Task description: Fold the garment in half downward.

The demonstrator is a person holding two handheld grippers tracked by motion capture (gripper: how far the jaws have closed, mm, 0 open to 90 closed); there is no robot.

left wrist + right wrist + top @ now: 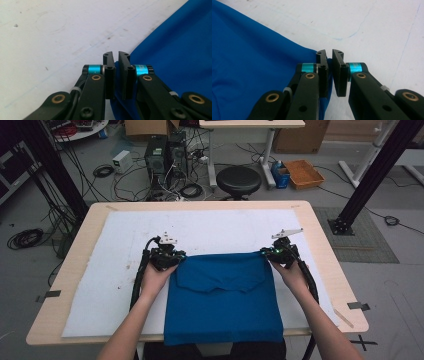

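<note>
Between the jaws of the left gripper sits the far left corner of a royal-blue, soft fabric garment, and the jaws stand nearly together, pinched on that thin edge; in the left gripper view the blue cloth spreads away to the right of the jaws and passes down under them. At the other far corner the right gripper does the same: its jaws are drawn close on the cloth edge, which in the right gripper view runs in from the left and ends in the narrow gap between them. The garment lies flat on a white foam mat covering a pale wooden table, its near edge hanging over the table's front, with a folded flap across its upper part.

By my reading, the step in hand is a fold of the cloth, both far corners just gripped. Next, both hands would need to lift together and carry the edge evenly, keeping the pinch firm and the edge taut between the jaws so neither corner slips or the fold skews.
</note>
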